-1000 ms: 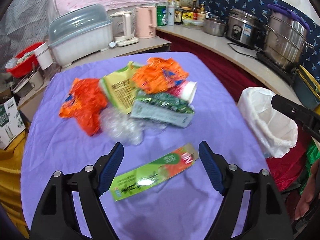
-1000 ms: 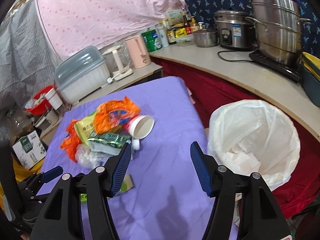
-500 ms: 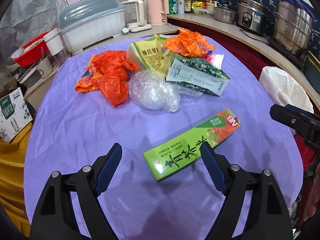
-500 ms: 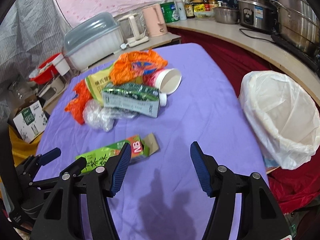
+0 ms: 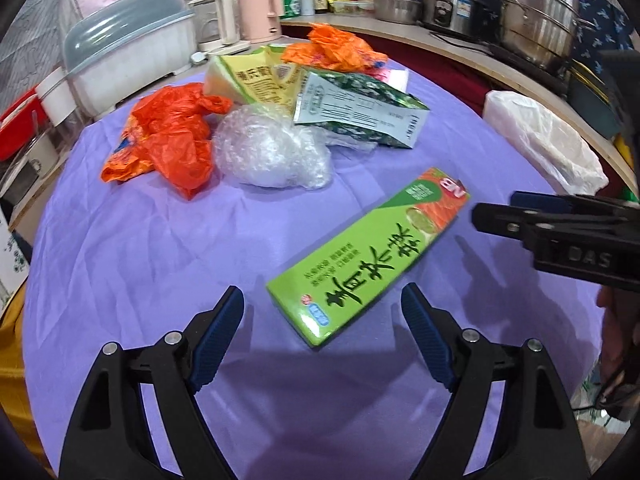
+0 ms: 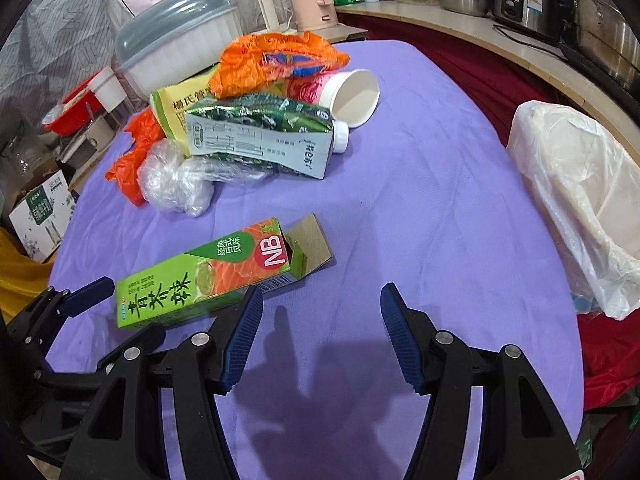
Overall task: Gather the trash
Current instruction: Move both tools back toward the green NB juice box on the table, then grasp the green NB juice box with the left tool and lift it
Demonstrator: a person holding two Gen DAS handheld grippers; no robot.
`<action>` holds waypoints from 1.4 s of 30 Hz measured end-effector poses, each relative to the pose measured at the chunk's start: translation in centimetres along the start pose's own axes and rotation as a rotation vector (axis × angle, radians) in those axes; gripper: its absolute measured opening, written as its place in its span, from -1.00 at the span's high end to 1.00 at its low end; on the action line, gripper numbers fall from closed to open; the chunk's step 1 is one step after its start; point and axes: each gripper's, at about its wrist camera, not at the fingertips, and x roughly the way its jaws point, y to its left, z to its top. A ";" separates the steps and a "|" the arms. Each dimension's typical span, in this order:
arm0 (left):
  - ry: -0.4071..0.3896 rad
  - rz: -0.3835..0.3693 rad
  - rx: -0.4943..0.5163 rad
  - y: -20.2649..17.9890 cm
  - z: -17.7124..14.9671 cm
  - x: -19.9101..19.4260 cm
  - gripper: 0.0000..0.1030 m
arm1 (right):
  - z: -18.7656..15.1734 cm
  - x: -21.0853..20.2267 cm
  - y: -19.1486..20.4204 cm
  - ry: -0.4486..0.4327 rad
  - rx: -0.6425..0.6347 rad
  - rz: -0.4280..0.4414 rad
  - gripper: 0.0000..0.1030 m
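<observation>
Left gripper [image 5: 322,310]: jaws spread wide, nothing gripped. The near end of the green box sits in the gap between the blue pads, but it isn't touched by either one as far as can be seen.
Right gripper [image 6: 322,308]: also parted, a bit narrower, nothing clamped. Only bare purple cloth and its own shadow are framed between the pads.
Green box [image 5: 370,258]: laid flat on the cloth, long and slim, angled from near-left to far-right in the left wrist view. An orange patch and a round logo are printed at its far end, and that end flap is seen hanging open in the right wrist view.
Trash pile: bunched up at the far side of the table, well apart from both grippers.
Clear plastic wad [image 5: 272,152]: nearest bit of the pile, crumpled.
Orange bag [image 5: 168,136]: crumpled just left of the wad.
Green carton [image 6: 260,140]: tipped on its side, white cap pointed right.
Paper cup [image 6: 354,96]: toppled, mouth turned to the right, just beyond the carton's cap.
Yellow packet [image 5: 256,78]: wedged behind the carton.
Second orange bag [image 6: 276,60]: piled on top at the far end.
Table [image 5: 120,240]: round, draped in purple cloth.
Bin [image 6: 580,196]: lined with a white bag, parked off the table's right edge.
</observation>
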 end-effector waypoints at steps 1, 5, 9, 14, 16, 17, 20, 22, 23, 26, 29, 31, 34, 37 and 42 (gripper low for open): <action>-0.001 0.004 0.011 -0.1 0.0 0.1 -0.51 | 0.1 0.3 0.1 0.002 -0.003 -0.003 -0.16; 0.012 0.009 0.016 -0.1 0.3 1.3 -0.51 | 0.6 1.4 0.4 0.011 -0.009 -0.011 -0.16; 0.017 -0.019 -0.022 0.3 0.9 2.3 -0.48 | 1.4 2.1 0.9 0.009 -0.021 -0.011 -0.16; 0.031 -0.040 -0.056 0.6 1.5 3.1 -0.23 | 2.8 2.3 1.1 -0.007 -0.024 -0.004 -0.16; 0.035 -0.049 -0.067 0.6 1.7 3.1 -0.20 | 3.2 2.1 1.1 -0.015 -0.022 0.000 -0.16; 0.036 -0.054 -0.072 0.5 1.8 3.0 -0.19 | 3.4 2.0 1.1 -0.020 -0.022 0.003 -0.16; 0.020 -0.044 -0.088 0.4 2.0 2.2 -0.16 | 3.8 1.5 1.0 -0.036 -0.023 0.008 -0.16; 0.013 -0.031 -0.102 0.4 2.2 1.4 -0.12 | 4.1 1.0 0.9 -0.046 -0.017 0.015 -0.16; 0.012 -0.025 -0.110 0.5 2.2 1.1 -0.08 | 4.2 0.8 0.8 -0.050 -0.014 0.018 -0.16; 0.016 -0.018 -0.148 1.2 2.3 0.1 0.01 | 4.6 0.1 0.9 -0.068 -0.012 0.028 -0.16; 0.005 -0.017 -0.187 2.2 2.1 -1.6 0.08 | 5.0 -0.3 1.2 -0.076 -0.012 0.047 -0.16; 0.002 -0.030 -0.218 2.9 2.1 -2.7 0.19 | 5.3 -0.5 1.6 -0.083 -0.018 0.056 -0.16; -0.013 -0.051 -0.275 3.9 2.0 -4.8 0.28 | 5.7 -0.7 2.5 -0.094 -0.027 0.075 -0.16; -0.030 -0.065 -0.290 4.3 2.1 -6.3 0.28 | 5.9 -0.9 3.5 -0.101 -0.037 0.091 -0.16; -0.030 -0.064 -0.304 5.1 1.6 -8.3 0.28 | 6.3 -1.2 5.5 -0.107 -0.062 0.127 -0.16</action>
